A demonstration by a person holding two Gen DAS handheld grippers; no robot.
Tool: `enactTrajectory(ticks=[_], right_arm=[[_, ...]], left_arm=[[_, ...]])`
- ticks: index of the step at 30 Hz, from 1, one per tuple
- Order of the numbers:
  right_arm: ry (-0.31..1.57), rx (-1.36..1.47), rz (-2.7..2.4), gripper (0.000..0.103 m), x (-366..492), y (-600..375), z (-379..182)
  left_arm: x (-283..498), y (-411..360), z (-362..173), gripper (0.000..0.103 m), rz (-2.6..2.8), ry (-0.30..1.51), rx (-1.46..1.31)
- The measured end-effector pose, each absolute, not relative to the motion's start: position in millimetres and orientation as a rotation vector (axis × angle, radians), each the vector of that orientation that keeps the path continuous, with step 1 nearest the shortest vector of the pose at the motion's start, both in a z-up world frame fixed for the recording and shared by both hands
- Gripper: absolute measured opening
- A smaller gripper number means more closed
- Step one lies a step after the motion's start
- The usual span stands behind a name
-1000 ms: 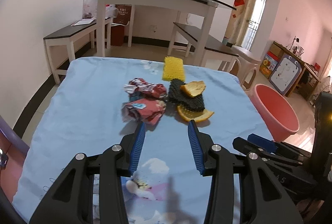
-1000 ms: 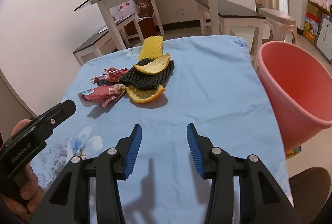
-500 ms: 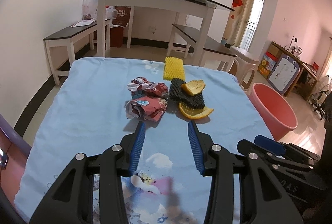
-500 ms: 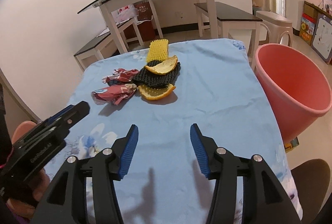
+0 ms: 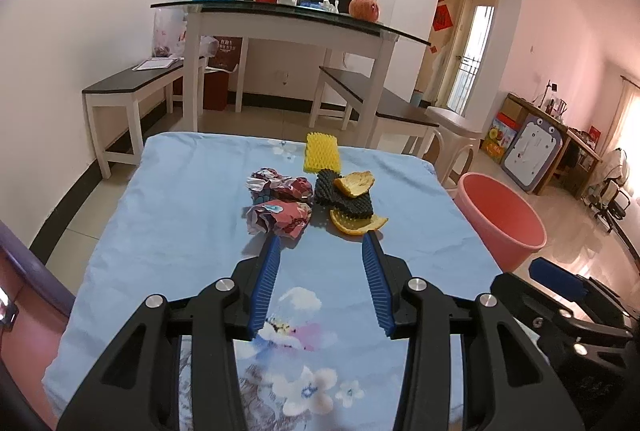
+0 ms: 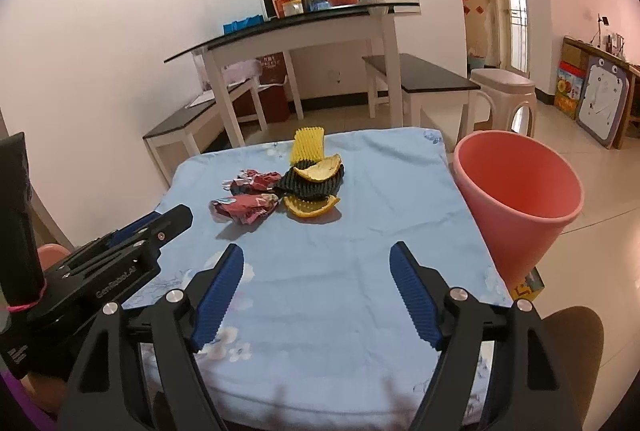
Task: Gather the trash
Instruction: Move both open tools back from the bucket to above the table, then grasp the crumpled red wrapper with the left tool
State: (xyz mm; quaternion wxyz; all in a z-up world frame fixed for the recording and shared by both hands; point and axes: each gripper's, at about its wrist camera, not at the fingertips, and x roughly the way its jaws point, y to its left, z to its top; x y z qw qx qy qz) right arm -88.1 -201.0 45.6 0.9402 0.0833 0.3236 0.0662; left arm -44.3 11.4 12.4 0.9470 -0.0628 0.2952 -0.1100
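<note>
From my left wrist camera, my left tool (image 5: pixel 320 243) hangs over the blue flowered cloth of the tabletop (image 5: pixel 176 215), its blue pads parted with nothing between them. The trash lies in a cluster just beyond the tips. Nearest on the left is a crumpled red wrapper (image 5: pixel 278 217), with a second crumpled wrapper (image 5: pixel 278 185) right behind it. To their right lies a black foam net (image 5: pixel 344 197), with one orange peel (image 5: pixel 355 184) resting on top of it and another orange peel (image 5: pixel 356 225) touching its near edge. A yellow foam net (image 5: pixel 322 153) lies at the far side of the heap. The pink bin (image 5: pixel 500 219) stands off the tabletop's right edge, and part of my right tool (image 5: pixel 560 281) shows low at the right.

From my right wrist camera, my right tool (image 6: pixel 316 251) is spreading its jaws wide over bare cloth, gripping nothing. The same heap sits farther ahead: wrappers (image 6: pixel 244 207) on the left, black net (image 6: pixel 312 185) with peel (image 6: pixel 318 167) on it, the other peel (image 6: pixel 310 207) in front, yellow net (image 6: pixel 308 143) behind. The pink bin (image 6: pixel 516 187) stands close at the right, tilted with its mouth facing me. My left tool (image 6: pixel 172 219) reaches in from the left.
</note>
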Motion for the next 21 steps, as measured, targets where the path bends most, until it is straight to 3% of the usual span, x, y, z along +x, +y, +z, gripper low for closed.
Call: enactTrajectory(ticks=[12, 21], right_arm=[[0.649, 0.183, 0.105, 0.074, -116.2, -214.5, 55.4], [0.654, 0.174, 0.13, 0.066, -100.4, -220.3, 53.2]], left_arm=[[-85.6, 12.2, 16.9, 0.043, -0.196, 0.581, -0.138], [-81.8, 26.6, 19.7, 0.043, -0.148, 0.568, -0.187]])
